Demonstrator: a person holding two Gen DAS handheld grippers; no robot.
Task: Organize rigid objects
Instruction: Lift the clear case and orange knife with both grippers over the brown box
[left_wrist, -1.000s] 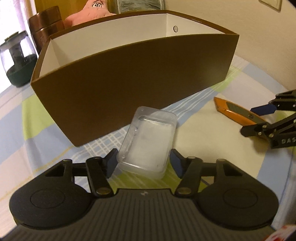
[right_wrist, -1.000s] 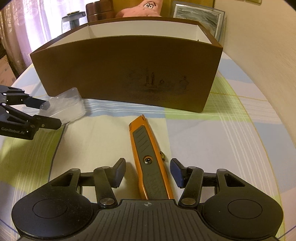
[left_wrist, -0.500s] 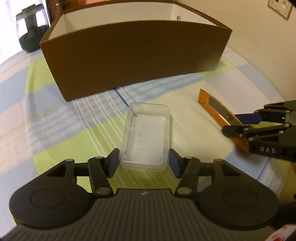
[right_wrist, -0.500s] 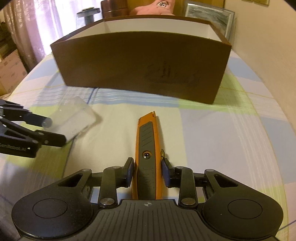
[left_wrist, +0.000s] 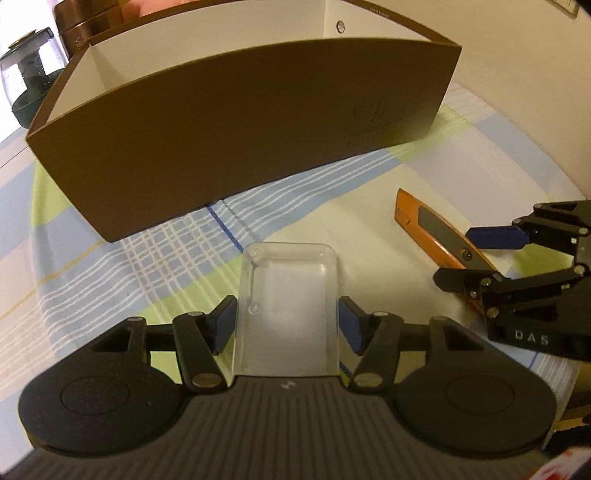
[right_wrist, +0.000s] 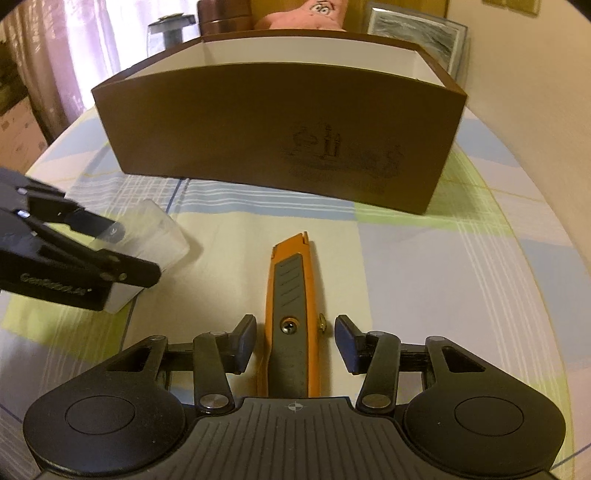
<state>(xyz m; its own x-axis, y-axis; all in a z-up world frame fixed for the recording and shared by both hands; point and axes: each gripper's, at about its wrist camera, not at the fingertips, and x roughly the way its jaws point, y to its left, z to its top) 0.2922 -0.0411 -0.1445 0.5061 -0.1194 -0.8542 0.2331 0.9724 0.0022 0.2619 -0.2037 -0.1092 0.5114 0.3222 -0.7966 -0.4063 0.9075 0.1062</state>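
A clear plastic box (left_wrist: 288, 306) sits deep between the fingers of my left gripper (left_wrist: 286, 325), and both blue pads press on its long sides. From the right wrist, the clear box (right_wrist: 155, 236) looks raised at an angle in the left gripper (right_wrist: 136, 253). An orange and grey utility knife (right_wrist: 291, 306) lies flat on the tablecloth. My right gripper (right_wrist: 295, 336) straddles its rear half; its jaws are opening and the pads stand clear of the knife. The left wrist view shows the knife (left_wrist: 436, 236) with the right gripper (left_wrist: 454, 254) around it.
A big open brown cardboard box (left_wrist: 240, 140) with a white inside stands just behind both objects. Behind it are a glass jar (left_wrist: 26, 74), a copper tin (left_wrist: 88, 18), a pink plush (right_wrist: 314, 11) and a framed picture (right_wrist: 417, 37). A wall runs along the right.
The clear box has come deeper between the left fingers, and the pads have closed onto its sides. The right jaws closed onto the knife half a second ago and have spread again.
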